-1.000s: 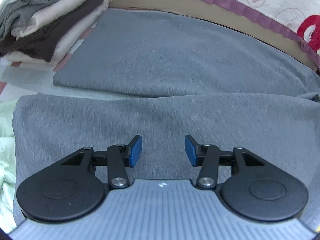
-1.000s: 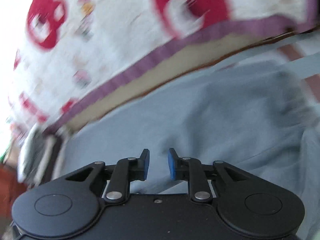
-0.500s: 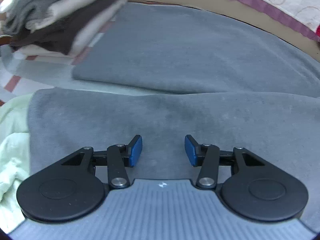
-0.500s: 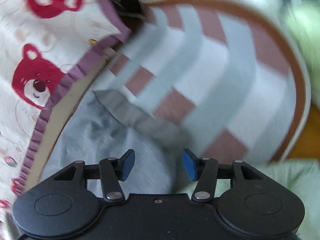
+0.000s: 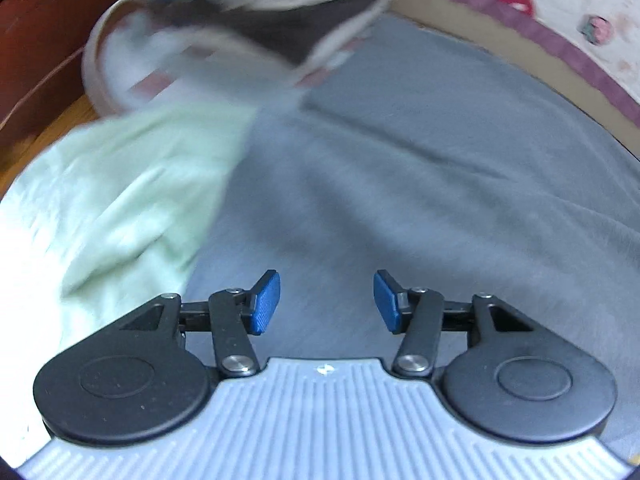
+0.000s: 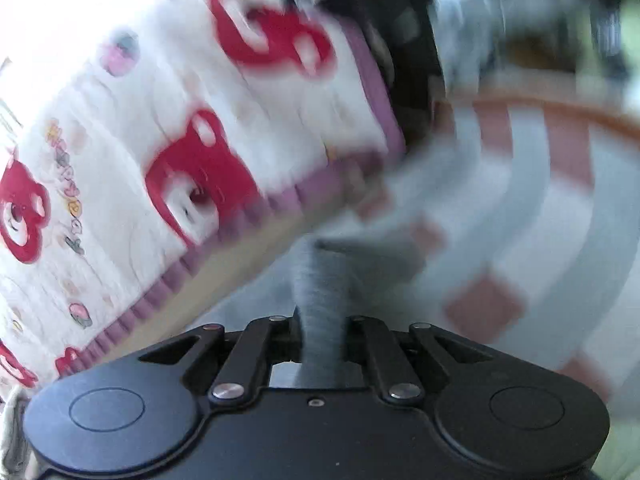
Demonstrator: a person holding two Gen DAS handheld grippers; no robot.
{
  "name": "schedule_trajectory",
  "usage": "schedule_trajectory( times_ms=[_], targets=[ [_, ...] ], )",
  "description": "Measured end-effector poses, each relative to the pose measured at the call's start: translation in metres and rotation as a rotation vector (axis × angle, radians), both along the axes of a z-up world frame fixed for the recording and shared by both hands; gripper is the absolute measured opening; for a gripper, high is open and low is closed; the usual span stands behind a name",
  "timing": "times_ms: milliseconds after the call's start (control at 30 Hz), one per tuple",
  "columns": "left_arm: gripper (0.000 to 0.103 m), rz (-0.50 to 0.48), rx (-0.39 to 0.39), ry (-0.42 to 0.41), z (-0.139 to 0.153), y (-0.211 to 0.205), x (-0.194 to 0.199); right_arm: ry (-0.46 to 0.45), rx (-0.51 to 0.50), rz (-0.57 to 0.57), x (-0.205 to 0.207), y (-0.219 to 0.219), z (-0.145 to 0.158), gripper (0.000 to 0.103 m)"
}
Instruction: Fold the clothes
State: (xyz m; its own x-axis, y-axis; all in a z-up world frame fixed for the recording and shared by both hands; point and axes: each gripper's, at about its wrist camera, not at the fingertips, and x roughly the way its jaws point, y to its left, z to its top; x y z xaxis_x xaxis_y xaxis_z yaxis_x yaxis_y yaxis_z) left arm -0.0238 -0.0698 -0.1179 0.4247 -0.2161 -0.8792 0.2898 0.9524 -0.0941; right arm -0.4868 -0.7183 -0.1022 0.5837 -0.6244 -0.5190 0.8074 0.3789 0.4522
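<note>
Over the middle of the striped bed surface (image 6: 532,208), the grey garment (image 5: 400,200) lies spread out, with a fold line running across it and its far layer reaching toward the purple-trimmed edge of a printed quilt (image 5: 520,8). The left gripper (image 5: 327,304) hangs just above the near part of this garment, its blue pads wide apart and nothing between them. To the left of the grey cloth, touching its side edge, lies a crumpled pale green garment (image 5: 120,200). Beyond that, at the far left corner of the bed, a stack of folded clothes (image 5: 280,4) in grey, cream and dark brown shows only as a blurred heap. A strip of reddish-brown wood (image 5: 36,40) borders the bed on that side.

From the right wrist view, the right gripper (image 6: 320,340) is closed on a bunched strip of the grey garment (image 6: 320,288), which rises upright from between its fingers; the pads themselves are hidden by the cloth. The rest of this view is smeared by motion. Left of the pinched cloth runs the quilt (image 6: 160,120), white with red bear figures and a purple frill. Right of it the bed's pink, grey and white stripes curve away toward its far edge.
</note>
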Motion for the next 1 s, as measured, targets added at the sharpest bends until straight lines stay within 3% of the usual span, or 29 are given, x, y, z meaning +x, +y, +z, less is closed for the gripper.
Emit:
schedule_trajectory(
  times_ms=[67, 167, 267, 467, 533, 667, 833, 1000],
  targets=[
    [0.051, 0.054, -0.02, 0.051, -0.006, 0.021, -0.004, 0.221, -0.011, -0.012, 0.005, -0.001, -0.012, 0.007],
    [0.051, 0.135, -0.05, 0.127, -0.015, 0.052, -0.009, 0.31, 0.056, -0.017, 0.01, 0.001, -0.029, 0.007],
    [0.051, 0.217, -0.081, 0.203, -0.025, 0.084, -0.014, 0.309, 0.05, -0.031, 0.011, 0.01, -0.033, 0.007],
    [0.051, 0.262, -0.114, 0.154, -0.021, 0.101, -0.023, 0.318, 0.085, -0.056, 0.017, 0.006, -0.043, 0.009],
    [0.055, 0.206, -0.047, 0.106, -0.017, 0.097, -0.025, 0.328, 0.085, -0.054, 0.018, 0.006, -0.046, 0.01],
    [0.055, 0.116, -0.005, 0.159, -0.026, 0.093, -0.02, 0.371, 0.097, -0.042, 0.017, 0.004, -0.055, 0.013],
    [0.06, 0.152, -0.061, 0.203, -0.039, 0.097, -0.015, 0.386, 0.148, -0.067, 0.024, -0.001, -0.066, 0.017],
    [0.062, 0.126, 0.008, 0.175, -0.045, 0.091, -0.016, 0.413, 0.158, -0.057, 0.033, -0.005, -0.074, 0.018]
  ],
)
